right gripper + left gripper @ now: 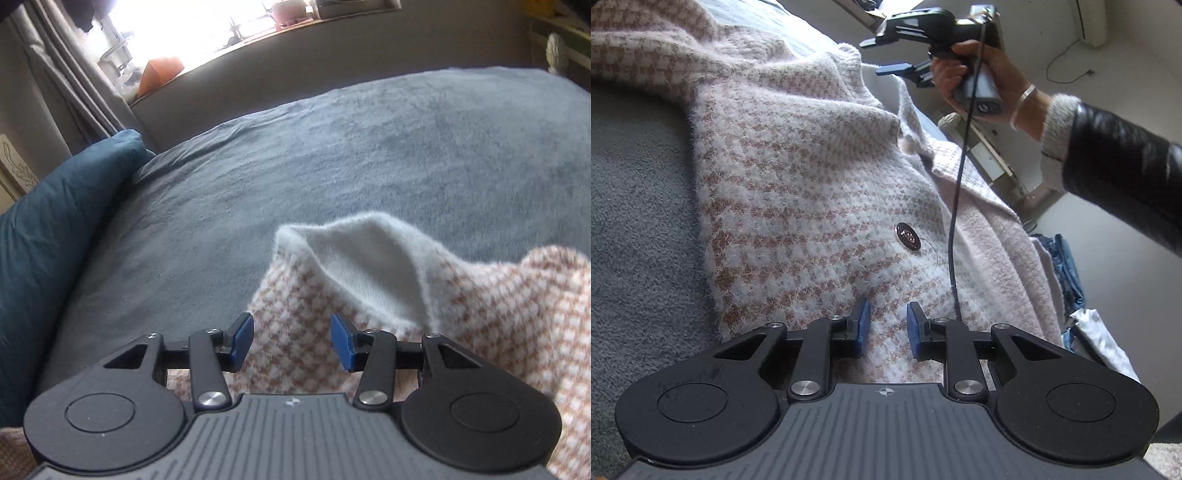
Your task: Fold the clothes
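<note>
A fuzzy pink-and-white houndstooth cardigan (798, 192) lies spread on a grey blanket (639, 221), with a dark button (909, 238) showing near its front edge. My left gripper (888, 323) hovers low over the knit just below the button, its blue pads a narrow gap apart with nothing pinched between them. A hand (964, 70) holds my right gripper (879, 55) above the cardigan's far corner. In the right wrist view the right gripper (291, 334) stands open over the patterned knit, just short of a turned-up corner (354, 258) that shows the plain white inside.
A teal pillow (55, 229) lies at the bed's left side, beyond it a curtain (66, 74) and a bright window sill (258, 33). Folded blue denim (1067, 273) and a white cloth (1100, 339) sit past the cardigan's right edge. A black cable (955, 221) hangs across the knit.
</note>
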Tool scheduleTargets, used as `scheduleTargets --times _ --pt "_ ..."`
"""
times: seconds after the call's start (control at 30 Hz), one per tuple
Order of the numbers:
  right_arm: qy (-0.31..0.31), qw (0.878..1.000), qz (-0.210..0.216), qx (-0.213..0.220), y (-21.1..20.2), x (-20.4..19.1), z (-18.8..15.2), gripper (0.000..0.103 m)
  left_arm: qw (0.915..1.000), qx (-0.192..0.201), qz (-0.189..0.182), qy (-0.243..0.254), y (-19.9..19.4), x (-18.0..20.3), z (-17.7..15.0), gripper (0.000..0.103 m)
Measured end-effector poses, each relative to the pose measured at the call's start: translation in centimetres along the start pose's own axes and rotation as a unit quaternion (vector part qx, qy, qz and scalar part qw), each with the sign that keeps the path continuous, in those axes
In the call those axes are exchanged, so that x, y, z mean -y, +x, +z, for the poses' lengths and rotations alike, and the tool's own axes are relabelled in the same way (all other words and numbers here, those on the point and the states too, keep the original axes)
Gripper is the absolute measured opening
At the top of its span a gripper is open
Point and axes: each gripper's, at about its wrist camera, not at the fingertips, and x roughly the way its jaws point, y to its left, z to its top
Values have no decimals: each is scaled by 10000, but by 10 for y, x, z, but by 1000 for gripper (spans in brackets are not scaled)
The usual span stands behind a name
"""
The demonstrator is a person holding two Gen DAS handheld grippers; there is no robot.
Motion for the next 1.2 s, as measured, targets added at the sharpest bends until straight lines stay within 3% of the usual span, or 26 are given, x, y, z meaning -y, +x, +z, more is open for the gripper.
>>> scheduleTargets --times 0.13,0.27,0.37,0.43,0.47,0.5,0.53,0.57,0.63,0.77,0.93,1.07,1.13,1.17,1.2 --pt "-614 9962 -600 -124 28 -23 19 63 10000 21 -97 -6 1 -2 -1 22" --pt "-1447 9829 -1110 -244 59 -43 30 72 9998 32 -172 -51 1 -4 -1 22" --pt "-1539 9804 -1152 -432 77 -45 36 73 9998 28 -197 -68 2 -5 0 22" --pt "-1478 9816 -1055 -592 84 -44 39 65 9998 28 -211 -65 3 -4 0 22" --pt "-1452 9820 -1016 -653 87 -44 39 53 9997 30 -222 -66 4 -5 0 22" --pt "-1449 9824 -944 -706 88 -44 39 34 9997 34 -235 -69 4 -5 0 22" --pt "-1479 9822 -890 -742 89 -46 38 29 9997 38 -248 -74 5 -5 0 22" --pt "-1541 9814 -889 -727 89 -47 38 14 9996 43 -259 -82 5 -6 0 22" --pt "-1607 9820 -853 -516 84 -48 38 10 9995 53 -283 -98 6 -6 0 21" --pt "-1520 9868 -392 404 64 -46 44 8 9995 63 -299 -112 6 -8 0 20" --pt "-1641 9842 -481 466 84 -43 40 8 9995 42 -284 -130 6 -10 1 19" --pt "-1560 9852 -680 218 108 -37 37 13 9995 20 -282 -132 7 -10 1 18" --pt "-1383 9877 -683 259 105 -33 39 28 9995 20 -284 -127 7 -10 1 18" --pt "-1301 9884 -710 321 99 -31 41 50 9995 23 -286 -122 7 -10 1 18" --pt "-1207 9889 -758 414 90 -27 44 57 9995 28 -291 -115 7 -10 1 18"
